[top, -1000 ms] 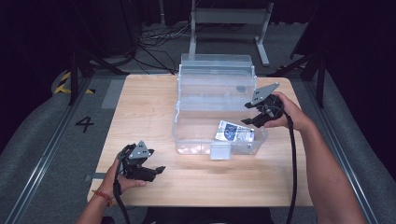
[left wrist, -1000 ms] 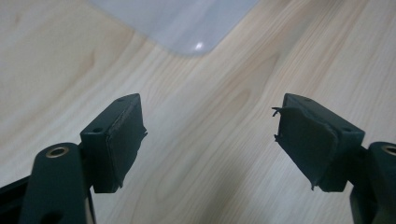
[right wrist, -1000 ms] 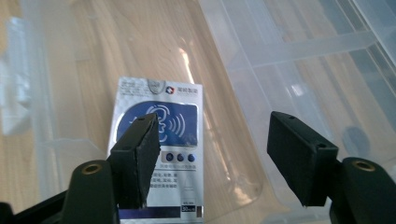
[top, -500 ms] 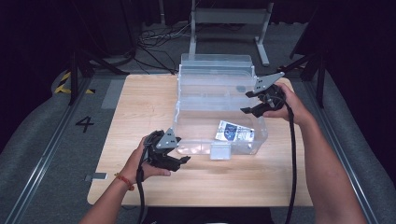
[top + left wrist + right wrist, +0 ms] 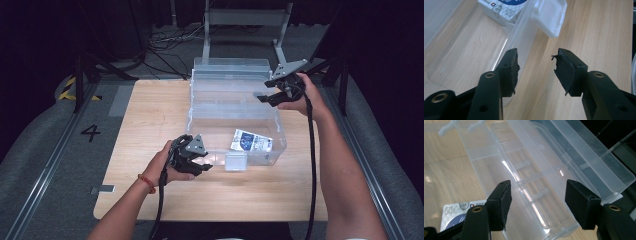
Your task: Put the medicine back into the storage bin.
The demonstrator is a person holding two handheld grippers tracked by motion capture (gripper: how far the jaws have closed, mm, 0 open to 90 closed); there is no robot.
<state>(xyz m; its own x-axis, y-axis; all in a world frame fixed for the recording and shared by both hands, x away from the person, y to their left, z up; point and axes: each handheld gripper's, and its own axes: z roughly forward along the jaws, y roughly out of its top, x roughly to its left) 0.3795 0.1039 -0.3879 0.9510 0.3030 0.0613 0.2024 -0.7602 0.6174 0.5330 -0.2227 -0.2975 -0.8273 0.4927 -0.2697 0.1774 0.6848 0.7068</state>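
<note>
A clear plastic box [image 5: 190, 119] stands in the middle of the wooden table [image 5: 150, 115], its lid [image 5: 232, 67] raised at the back. A white and blue packet [image 5: 251, 141] lies inside at the front right. My left gripper [image 5: 204, 163] is open at the box's front left corner; in the left gripper view its jaws [image 5: 536, 67] straddle the front wall [image 5: 521, 35], with the white latch [image 5: 551, 15] and the packet [image 5: 501, 10] ahead. My right gripper [image 5: 265, 93] is open and empty at the box's right rear edge, facing the lid [image 5: 584, 152].
The latch [image 5: 236, 161] hangs open on the front wall. Bare table lies left of the box and along the front edge. A metal frame [image 5: 245, 20] stands behind the table, and grey floor with a "4" mark [image 5: 91, 132] lies to the left.
My left gripper has moved right and forward from the table's front left to the box's front left corner. My right gripper has risen and moved back toward the lid.
</note>
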